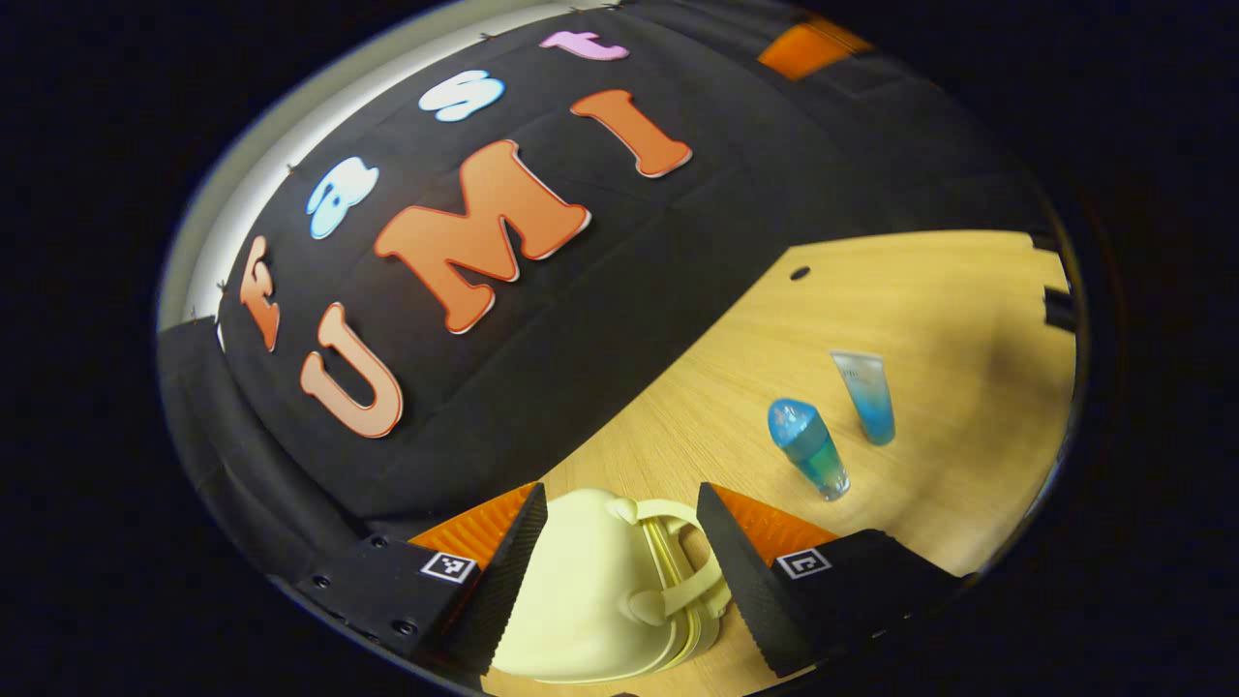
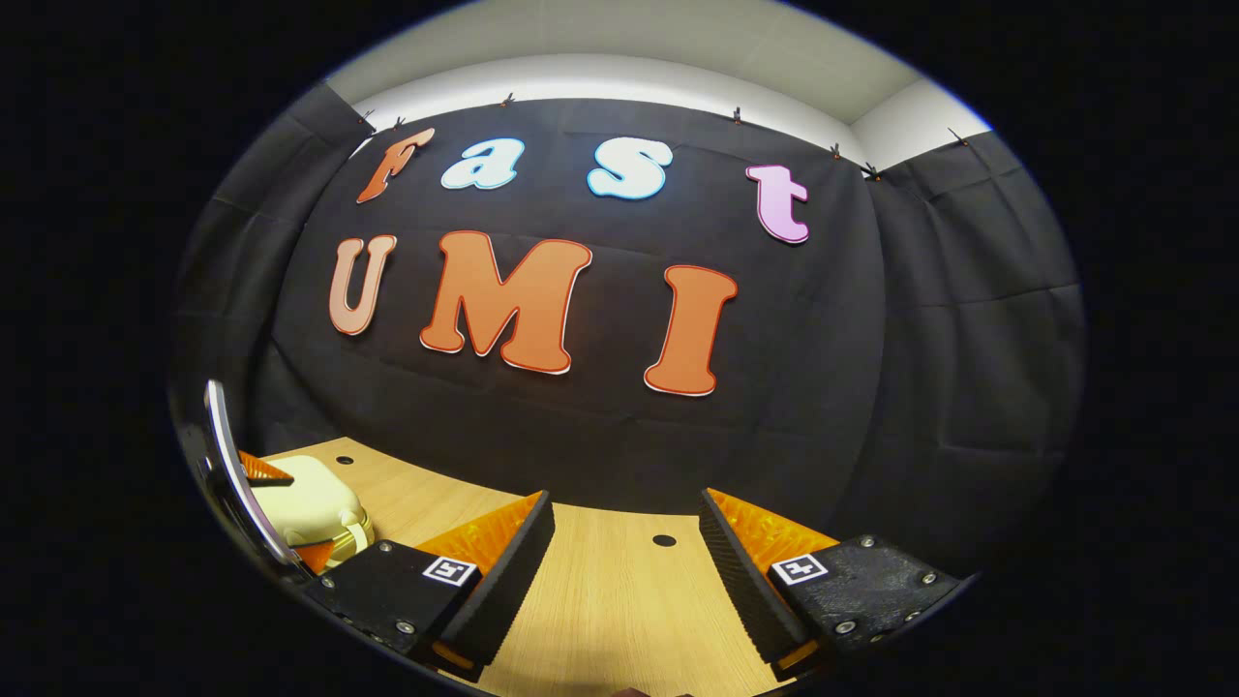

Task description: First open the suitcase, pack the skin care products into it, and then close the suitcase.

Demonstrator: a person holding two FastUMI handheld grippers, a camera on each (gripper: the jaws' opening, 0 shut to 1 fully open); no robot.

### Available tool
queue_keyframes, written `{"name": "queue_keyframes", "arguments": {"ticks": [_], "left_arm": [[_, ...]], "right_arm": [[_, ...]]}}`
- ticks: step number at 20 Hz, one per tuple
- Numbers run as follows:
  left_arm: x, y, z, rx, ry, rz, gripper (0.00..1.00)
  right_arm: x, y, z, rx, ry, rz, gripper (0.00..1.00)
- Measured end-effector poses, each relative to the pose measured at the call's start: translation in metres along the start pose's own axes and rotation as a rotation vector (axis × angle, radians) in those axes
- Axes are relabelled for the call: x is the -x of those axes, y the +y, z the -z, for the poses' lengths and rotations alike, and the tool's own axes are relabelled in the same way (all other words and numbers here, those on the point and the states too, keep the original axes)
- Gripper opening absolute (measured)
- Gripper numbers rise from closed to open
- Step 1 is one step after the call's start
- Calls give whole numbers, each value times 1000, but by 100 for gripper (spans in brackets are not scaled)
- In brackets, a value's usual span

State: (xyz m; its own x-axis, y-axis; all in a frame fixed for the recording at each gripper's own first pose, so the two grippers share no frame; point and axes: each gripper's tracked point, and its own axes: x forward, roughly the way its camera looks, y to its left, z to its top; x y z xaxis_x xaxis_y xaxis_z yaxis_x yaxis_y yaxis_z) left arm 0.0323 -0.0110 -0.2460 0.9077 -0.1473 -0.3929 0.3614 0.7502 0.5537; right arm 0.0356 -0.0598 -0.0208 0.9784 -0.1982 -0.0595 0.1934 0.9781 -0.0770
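Note:
A small pale yellow suitcase (image 1: 590, 590) lies closed on the wooden table (image 1: 920, 290), its handle (image 1: 678, 571) turned to the right in the left gripper view. My left gripper (image 1: 621, 496) is open, with one finger on either side of the case. To the right of it stand a blue bottle with a domed cap (image 1: 808, 447) and a blue tube (image 1: 866, 395), both apart from the gripper. My right gripper (image 2: 624, 499) hangs open over bare table with nothing between its fingers. The suitcase (image 2: 310, 508) sits at the far left of the right gripper view.
The booth's black cloth wall (image 1: 629, 319) rises just behind the table's far edge. Small round holes (image 1: 800, 273) (image 2: 664, 539) mark the tabletop. In the right gripper view a curved grey part of the other gripper (image 2: 232, 474) stands beside the suitcase.

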Motion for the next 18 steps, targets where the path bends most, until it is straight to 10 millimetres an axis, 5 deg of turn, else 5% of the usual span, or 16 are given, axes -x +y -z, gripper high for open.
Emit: {"name": "queue_keyframes", "arguments": {"ticks": [5,14,18], "left_arm": [[-13,-31,51,-149,138,53,93],[-33,-41,87,-409,208,11,81],[-41,-54,90,-501,189,35,49]], "right_arm": [[4,-4,-4,-33,1,17,95],[3,-8,3,-21,4,24,95],[3,-13,6,-24,10,30,95]]}}
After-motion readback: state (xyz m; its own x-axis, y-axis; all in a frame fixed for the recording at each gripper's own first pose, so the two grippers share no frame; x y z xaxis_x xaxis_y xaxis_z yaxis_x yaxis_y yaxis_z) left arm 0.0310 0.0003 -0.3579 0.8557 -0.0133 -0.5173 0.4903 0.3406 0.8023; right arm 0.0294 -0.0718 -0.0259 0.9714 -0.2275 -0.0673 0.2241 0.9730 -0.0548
